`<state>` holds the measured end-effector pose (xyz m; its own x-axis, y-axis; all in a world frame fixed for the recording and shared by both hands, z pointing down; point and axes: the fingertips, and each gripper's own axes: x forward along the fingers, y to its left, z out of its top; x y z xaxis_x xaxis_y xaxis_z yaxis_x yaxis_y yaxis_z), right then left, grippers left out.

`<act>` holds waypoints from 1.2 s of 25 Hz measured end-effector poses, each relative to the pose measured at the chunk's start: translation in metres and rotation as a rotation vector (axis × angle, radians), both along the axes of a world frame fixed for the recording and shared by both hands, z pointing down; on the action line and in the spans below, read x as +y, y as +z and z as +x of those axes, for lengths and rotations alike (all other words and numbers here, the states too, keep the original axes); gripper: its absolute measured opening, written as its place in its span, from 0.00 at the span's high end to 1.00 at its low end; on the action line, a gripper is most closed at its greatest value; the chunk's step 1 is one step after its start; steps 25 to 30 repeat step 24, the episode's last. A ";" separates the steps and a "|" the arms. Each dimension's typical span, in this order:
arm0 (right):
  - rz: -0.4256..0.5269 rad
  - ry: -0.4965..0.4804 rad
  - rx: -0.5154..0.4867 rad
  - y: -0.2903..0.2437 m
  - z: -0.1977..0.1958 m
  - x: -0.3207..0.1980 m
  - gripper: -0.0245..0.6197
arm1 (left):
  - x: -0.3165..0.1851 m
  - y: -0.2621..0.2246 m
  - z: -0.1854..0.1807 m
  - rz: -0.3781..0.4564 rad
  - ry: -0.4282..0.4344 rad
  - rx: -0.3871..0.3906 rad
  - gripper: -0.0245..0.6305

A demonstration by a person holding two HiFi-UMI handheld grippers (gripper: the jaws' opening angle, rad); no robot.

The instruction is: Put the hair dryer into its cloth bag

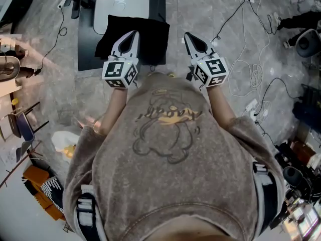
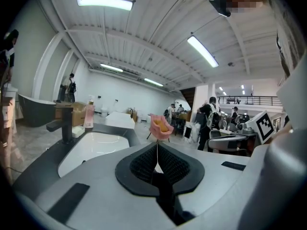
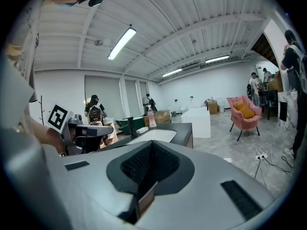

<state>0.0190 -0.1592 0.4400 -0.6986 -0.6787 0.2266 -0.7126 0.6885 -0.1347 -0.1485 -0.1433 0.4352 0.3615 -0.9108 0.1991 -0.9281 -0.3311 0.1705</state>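
Big open hall with a grey stone floor [image 1: 200, 14]. A dark counter [image 1: 86, 39] with a white basin [image 1: 123, 1] is in front of me, and the black cloth bag [image 1: 150, 34] is on its near edge. My left gripper [image 1: 134, 33] and right gripper [image 1: 186, 34] are both pinched together on nothing. Can't make out the hair dryer.

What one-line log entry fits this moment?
left gripper: shut, empty; right gripper: shut, empty; black cloth bag: on counter; hair dryer: unseen
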 end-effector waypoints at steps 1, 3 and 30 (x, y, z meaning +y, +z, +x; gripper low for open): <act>-0.001 -0.001 -0.001 0.000 0.000 0.000 0.96 | 0.000 0.000 0.000 -0.001 -0.002 0.000 0.93; -0.002 -0.002 -0.005 0.001 0.000 0.000 0.96 | 0.000 0.001 0.000 -0.004 -0.005 0.001 0.93; -0.003 -0.058 -0.004 0.006 -0.005 -0.002 0.96 | -0.003 0.005 0.003 -0.023 -0.017 0.012 0.93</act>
